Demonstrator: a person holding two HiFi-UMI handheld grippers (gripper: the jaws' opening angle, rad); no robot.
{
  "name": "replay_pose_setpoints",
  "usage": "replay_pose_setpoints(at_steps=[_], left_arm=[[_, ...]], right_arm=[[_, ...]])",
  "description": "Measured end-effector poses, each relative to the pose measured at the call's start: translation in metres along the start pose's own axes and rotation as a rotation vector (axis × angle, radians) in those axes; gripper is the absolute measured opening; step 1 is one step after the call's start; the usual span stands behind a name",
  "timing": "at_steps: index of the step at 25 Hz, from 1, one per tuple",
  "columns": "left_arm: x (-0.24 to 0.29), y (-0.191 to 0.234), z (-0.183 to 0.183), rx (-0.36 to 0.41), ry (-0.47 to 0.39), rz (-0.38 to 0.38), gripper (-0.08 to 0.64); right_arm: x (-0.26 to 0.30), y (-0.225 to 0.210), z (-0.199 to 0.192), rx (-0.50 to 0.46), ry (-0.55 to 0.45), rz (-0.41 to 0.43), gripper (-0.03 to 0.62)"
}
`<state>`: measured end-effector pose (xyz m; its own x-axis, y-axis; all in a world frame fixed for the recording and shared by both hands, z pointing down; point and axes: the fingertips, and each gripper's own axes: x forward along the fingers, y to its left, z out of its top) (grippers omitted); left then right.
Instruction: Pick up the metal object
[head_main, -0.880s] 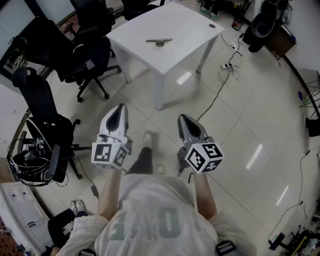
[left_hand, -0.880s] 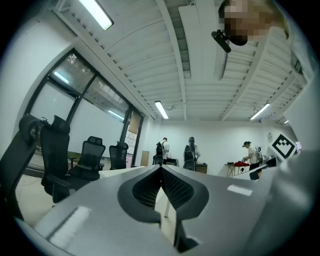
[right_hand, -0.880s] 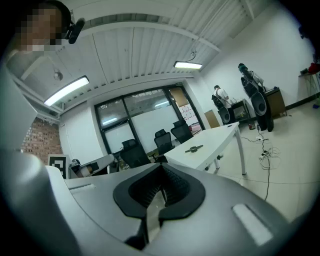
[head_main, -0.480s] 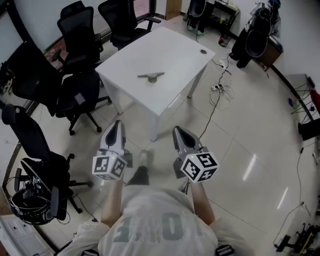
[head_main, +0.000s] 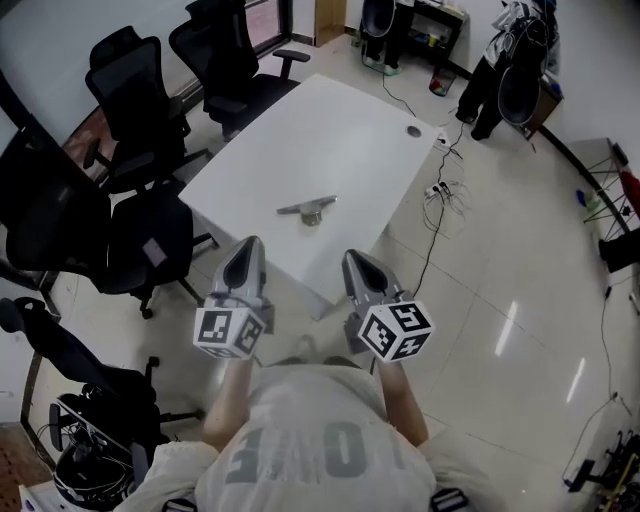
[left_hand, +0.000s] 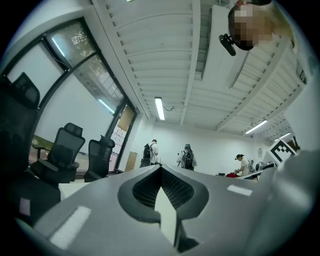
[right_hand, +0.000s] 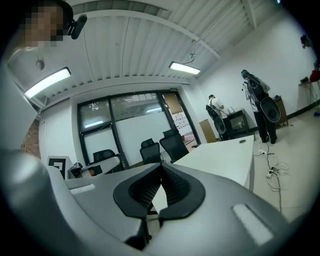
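- Metal object (head_main: 308, 209) lies flat on the white table (head_main: 345, 120): a thin bar with a round part under its middle. It sits on the half of the top nearer me, and the tabletop around it is bare.
- I hold both grippers side by side in front of my chest, tips pointing at the table's near edge. The metal object is ahead of them, roughly between their two lines, and well apart from both.
- Left gripper (head_main: 246, 250): in the left gripper view (left_hand: 161, 167) the ribbed pads meet at the tip. It is clenched with nothing in it.
- Right gripper (head_main: 355, 262): it looks the same in the right gripper view (right_hand: 161, 165), with the pads closed together and no object between them.
- Marker cubes (head_main: 230, 332) face up at the back of each gripper, just above my forearms.
- Both gripper views are tilted upward and take in mostly ceiling and strip lights (left_hand: 159, 108). The right gripper view also catches the table's edge (right_hand: 225, 155) on its right.
- Black office chairs (head_main: 130, 90) cluster along the table's left and far sides.
- A round cable port (head_main: 414, 131) sits at the table's far right corner, and a black cable (head_main: 432, 215) runs across the tiled floor beside the table's right side.
- Three people (left_hand: 186, 157) stand far off against the back wall in the left gripper view.
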<state>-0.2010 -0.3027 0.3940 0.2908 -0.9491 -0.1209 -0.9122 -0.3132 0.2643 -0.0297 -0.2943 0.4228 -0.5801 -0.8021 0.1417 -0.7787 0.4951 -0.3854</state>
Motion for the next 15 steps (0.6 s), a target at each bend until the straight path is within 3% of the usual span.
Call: replay_pose_setpoints(at_steps=[4,7,13,15], left_arm=[[0.035,0.0,-0.011,-0.005,0.046,-0.021,0.002],[0.053,-0.002,-0.025,0.001,0.077,-0.01,0.002],[0.07,-0.006,-0.036,0.091,0.104,-0.009,0.002],[0.077,-0.003,-0.039,0.091,0.108,-0.001,0.002]], right_arm=[[0.022,-0.019,0.002,0.083,0.02,-0.021,0.012],[0.032,-0.038,0.002,0.069,0.05,-0.037,0.011],[0.053,-0.053,-0.003,0.077,0.079,-0.031,0.012],[0.062,-0.056,-0.006,0.025,0.096,-0.033,0.011]])
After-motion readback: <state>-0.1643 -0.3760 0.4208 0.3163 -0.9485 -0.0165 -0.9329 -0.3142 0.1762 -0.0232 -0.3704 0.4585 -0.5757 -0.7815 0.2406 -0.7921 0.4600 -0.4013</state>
